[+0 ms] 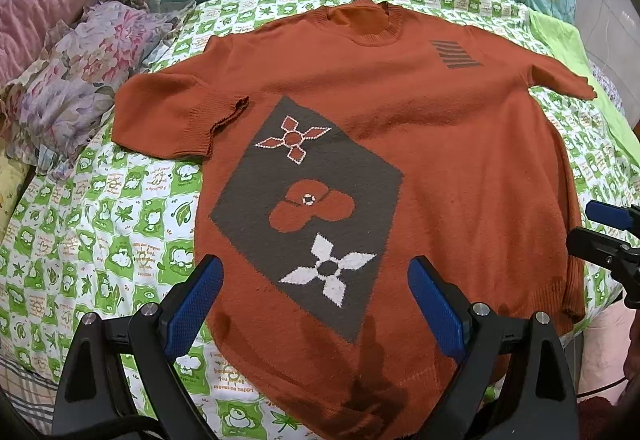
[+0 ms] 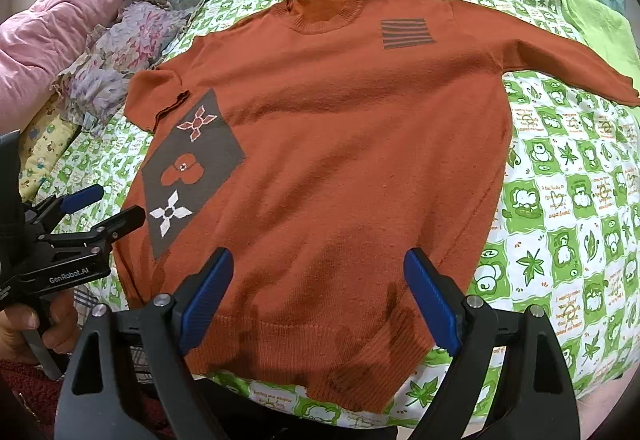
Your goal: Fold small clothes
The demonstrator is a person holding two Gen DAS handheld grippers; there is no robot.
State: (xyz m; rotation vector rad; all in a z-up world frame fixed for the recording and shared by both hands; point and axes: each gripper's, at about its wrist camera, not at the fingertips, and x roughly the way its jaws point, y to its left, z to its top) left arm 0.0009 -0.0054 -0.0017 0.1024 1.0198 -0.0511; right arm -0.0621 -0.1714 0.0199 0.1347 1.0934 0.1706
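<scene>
Basically nothing folded yet; the orange sweater [image 2: 340, 144] lies flat, face up, on the bed [image 2: 560, 220], collar at 12 o'clock, both sleeves spread; left gripper [image 1: 316, 304] and right gripper [image 2: 318, 300] hover released over the hem, holding nothing; every fold's left.

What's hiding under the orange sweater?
The orange sweater lies flat on the green checked sheet, which shows all around it. Whatever is beneath its middle is covered, so I cannot tell.
</scene>
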